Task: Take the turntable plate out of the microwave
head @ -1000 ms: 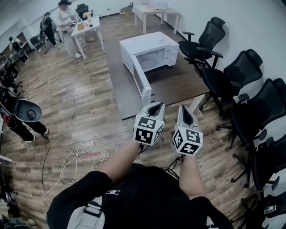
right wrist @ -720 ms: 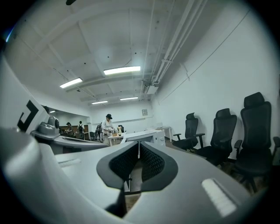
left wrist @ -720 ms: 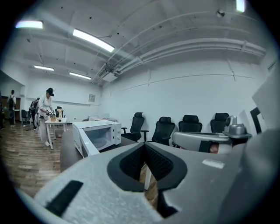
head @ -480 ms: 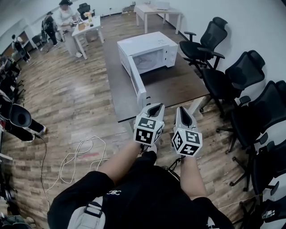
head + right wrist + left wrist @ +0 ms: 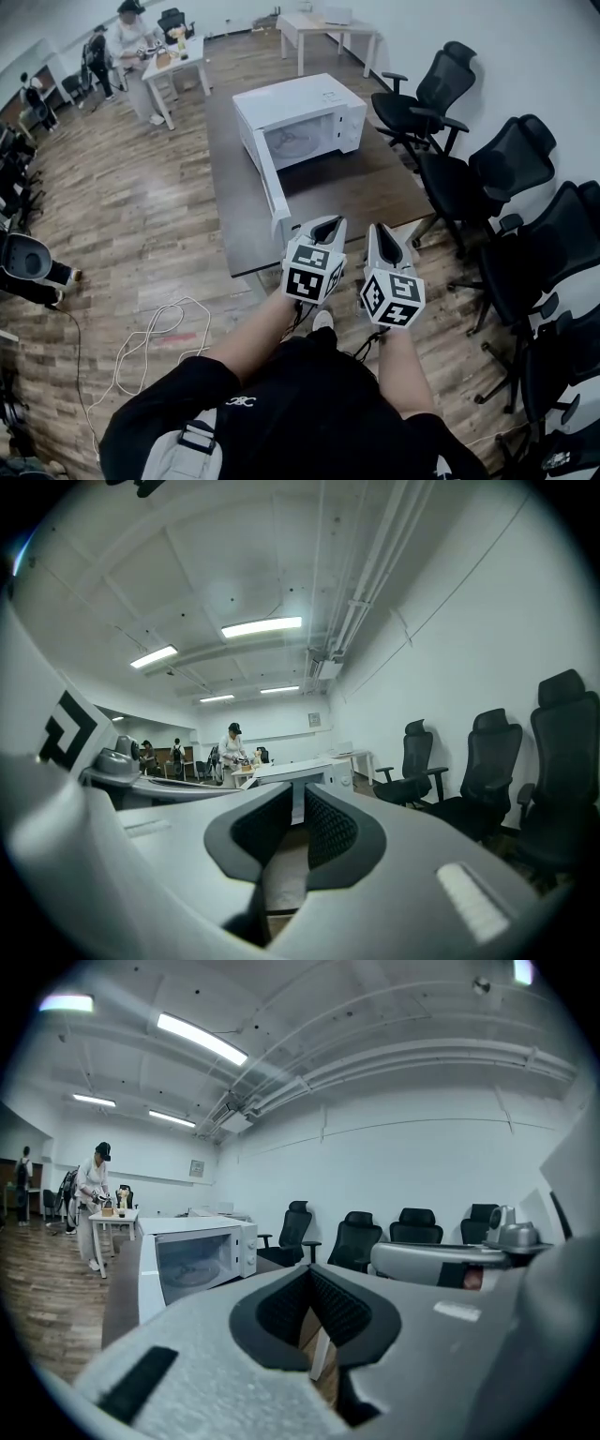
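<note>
Black short-sleeved shirt (image 5: 309, 412), small white logo (image 5: 237, 402), grey strap (image 5: 192, 439).

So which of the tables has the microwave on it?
The dark brown table right ahead holds the microwave; the two white tables stand farther back.

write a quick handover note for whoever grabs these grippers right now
Left gripper: jaws together, empty.
Right gripper: jaws opening, narrow gap, nothing between them.
Both are held side by side at the near edge of the dark brown table, well short of the microwave.
Things: the white box-shaped microwave oven stands at the table's far end, and its white door is swung wide open. The round glass turntable plate lies inside the cavity.
Done: door open.
Left: reach in, grip the plate, and lift it out.
</note>
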`<state>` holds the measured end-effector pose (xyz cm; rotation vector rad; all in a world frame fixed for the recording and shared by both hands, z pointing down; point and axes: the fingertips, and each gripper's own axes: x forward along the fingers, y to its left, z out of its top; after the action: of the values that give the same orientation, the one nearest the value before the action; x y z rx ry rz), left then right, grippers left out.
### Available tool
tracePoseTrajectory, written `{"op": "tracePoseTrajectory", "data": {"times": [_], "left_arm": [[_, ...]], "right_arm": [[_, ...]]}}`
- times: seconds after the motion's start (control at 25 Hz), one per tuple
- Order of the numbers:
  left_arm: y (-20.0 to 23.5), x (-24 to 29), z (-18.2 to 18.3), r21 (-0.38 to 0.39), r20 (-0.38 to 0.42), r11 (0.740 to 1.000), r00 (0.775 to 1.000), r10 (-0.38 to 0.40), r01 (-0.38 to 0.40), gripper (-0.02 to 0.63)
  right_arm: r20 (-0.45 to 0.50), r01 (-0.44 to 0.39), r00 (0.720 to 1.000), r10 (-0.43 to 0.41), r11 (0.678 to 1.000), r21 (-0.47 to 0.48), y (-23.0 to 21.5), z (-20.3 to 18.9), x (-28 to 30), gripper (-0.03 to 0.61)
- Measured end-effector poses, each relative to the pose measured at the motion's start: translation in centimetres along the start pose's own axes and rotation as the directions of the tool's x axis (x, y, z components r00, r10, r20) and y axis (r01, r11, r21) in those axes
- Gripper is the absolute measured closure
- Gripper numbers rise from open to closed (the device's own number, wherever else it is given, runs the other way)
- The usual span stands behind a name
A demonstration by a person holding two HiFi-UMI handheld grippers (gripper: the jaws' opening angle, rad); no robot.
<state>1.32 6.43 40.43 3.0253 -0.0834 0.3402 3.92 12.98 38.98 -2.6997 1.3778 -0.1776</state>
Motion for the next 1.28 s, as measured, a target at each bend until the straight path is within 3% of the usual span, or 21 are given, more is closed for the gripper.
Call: {"op": "tracePoseTrajectory", "data": {"times": [0.32,0.72,1.08,1.28], "left_arm": [[2.4,7.3,1.1,-0.030,-0.017,1.000,1.000,0.006,-0.007,0.606],[7.2,15.2,2.1,-0.072,-0.037,0.995,0.997,0.067,-0.070,0.606],[11.7,22.4,4.0,-0.050,-0.019,0.993,0.994,0.108,-0.109,0.606],[13.7,23.8,3.7,-0.059,-0.036,0.988,0.989,0.142,-0.144,0.606]], "right_arm": [[-0.043,-0.002,0.999,0.004,1.000,0.030,-4.6,-0.5,6.2,0.531],[-0.092,-0.062,0.994,0.065,0.997,0.035,-7.9,-0.3,15.3,0.518],[-0.100,-0.071,0.992,0.077,0.995,0.066,-11.3,0.2,23.7,0.514],[-0.123,-0.102,0.986,0.113,0.990,0.092,-11.2,-0.5,26.7,0.508]]}}
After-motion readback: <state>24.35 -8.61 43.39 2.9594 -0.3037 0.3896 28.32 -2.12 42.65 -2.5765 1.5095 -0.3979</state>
